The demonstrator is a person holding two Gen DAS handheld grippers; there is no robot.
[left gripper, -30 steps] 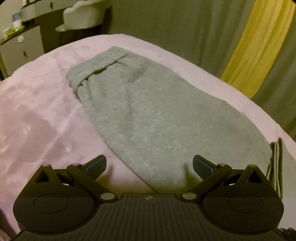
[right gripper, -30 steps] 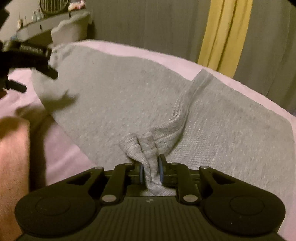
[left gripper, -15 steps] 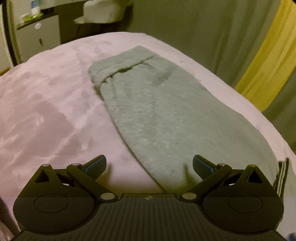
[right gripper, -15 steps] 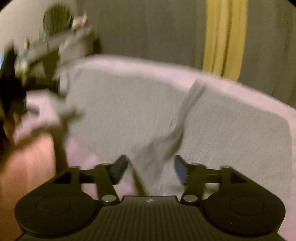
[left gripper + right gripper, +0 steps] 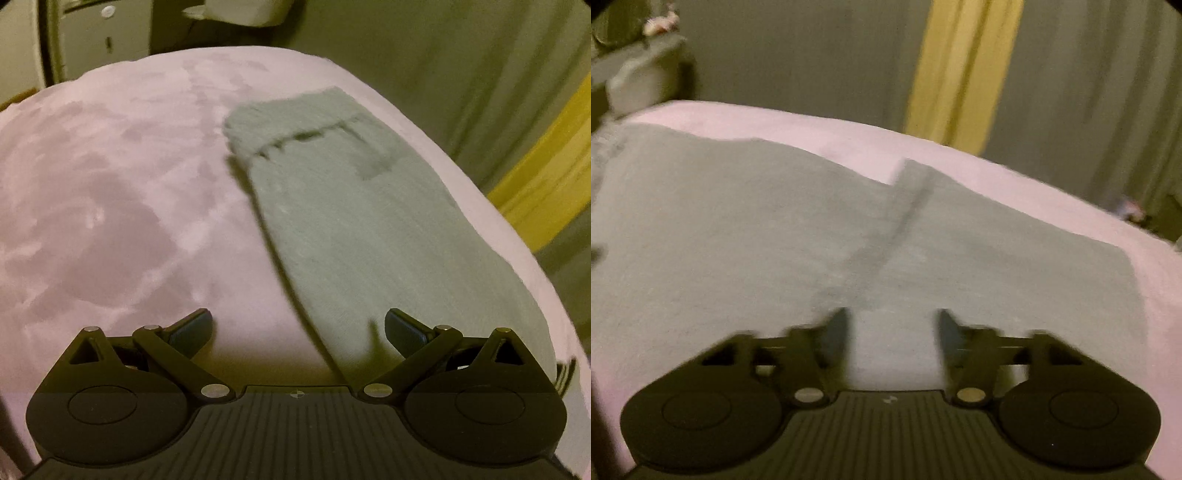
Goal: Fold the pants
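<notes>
Grey sweatpants lie flat on a pink blanket, with the waistband at the far end in the left wrist view. My left gripper is open and empty, low over the near edge of the pants. In the right wrist view the pants spread wide, with a dark crease running down the middle. My right gripper is open and empty just above the grey fabric. This view is blurred by motion.
The pink blanket covers the bed to the left of the pants. Grey curtains with a yellow one hang behind the bed. A cabinet and a pale chair stand at the far left.
My right gripper has opened and let go of the bunched grey fabric, which now lies flat. My left gripper has swung left, so the pants sit further right in its view.
</notes>
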